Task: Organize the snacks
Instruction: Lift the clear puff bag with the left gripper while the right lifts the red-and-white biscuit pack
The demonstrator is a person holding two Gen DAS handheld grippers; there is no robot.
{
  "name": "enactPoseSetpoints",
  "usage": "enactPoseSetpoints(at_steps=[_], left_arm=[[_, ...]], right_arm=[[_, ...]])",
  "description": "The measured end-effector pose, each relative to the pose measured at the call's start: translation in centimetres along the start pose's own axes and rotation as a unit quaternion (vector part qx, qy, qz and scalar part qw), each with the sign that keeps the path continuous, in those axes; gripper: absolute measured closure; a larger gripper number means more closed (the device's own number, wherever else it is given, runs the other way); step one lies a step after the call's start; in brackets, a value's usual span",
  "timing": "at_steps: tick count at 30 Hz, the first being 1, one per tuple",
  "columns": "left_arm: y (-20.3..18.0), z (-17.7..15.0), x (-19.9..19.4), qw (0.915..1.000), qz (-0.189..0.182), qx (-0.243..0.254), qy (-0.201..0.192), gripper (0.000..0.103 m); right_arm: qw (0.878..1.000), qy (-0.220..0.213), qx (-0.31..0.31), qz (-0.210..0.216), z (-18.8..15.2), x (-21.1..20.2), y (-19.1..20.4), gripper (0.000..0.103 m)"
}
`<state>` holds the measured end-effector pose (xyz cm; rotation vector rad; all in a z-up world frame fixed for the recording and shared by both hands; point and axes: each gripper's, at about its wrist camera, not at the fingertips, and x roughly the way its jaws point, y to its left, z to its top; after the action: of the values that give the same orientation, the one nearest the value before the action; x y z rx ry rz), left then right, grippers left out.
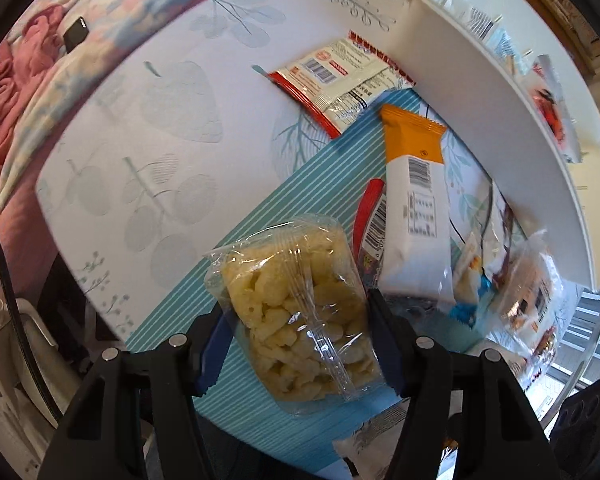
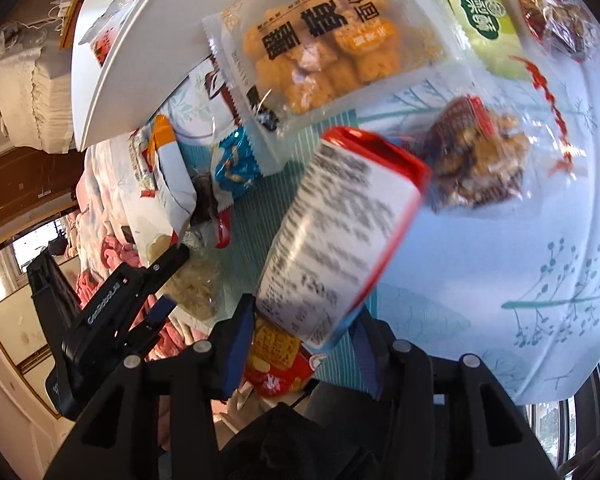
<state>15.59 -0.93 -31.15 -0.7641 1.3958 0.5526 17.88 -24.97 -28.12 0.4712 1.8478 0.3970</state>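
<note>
The left gripper point(image 1: 300, 344) is clamped on a clear bag of puffs point(image 1: 296, 312) above the striped mat point(image 1: 260, 216). The right gripper point(image 2: 300, 344) pinches a red-edged packet point(image 2: 340, 228). The white bin point(image 1: 480, 112) stands far right of the puffs.

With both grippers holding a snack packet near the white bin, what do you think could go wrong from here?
1. The left gripper pinches the slick clear bag of puffed snacks; it could slip out or the puffs get crushed.
2. The right gripper grips the red-and-white packet only at its lower end, so it may swing or drop.
3. Both grippers work close together beside the white bin, so they might collide.
</note>
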Motion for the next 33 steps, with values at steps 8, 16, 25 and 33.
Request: enactPoseSetpoints(at_steps=[8, 16, 25, 33], left_arm=[[2.0, -2.0, -6.5, 0.9994, -0.004, 0.009, -0.033, 0.041], [4.9, -0.7, -13.3, 0.9974, -0.018, 0.026, -0.065, 0.041], [3.9, 2.5, -18.0, 0.9905, -0.027, 0.096, -0.094, 0.041], [1.3, 6.1, -21.3, 0.9769, -0.036, 0.168, -0.127, 0.041]], right_arm=[[1.0, 0.003, -0.019, 0.013, -1.6, -0.9, 2.0, 0.057], [0.998, -0.012, -0.061, 0.008, -2.7, -2.6, 6.3, 0.057], [0.995, -0.06, -0.061, 0.043, -2.2, -6.3, 9.0, 0.058], [0.987, -0.138, -0.059, 0.061, -0.8, -10.0, 12.3, 0.061]])
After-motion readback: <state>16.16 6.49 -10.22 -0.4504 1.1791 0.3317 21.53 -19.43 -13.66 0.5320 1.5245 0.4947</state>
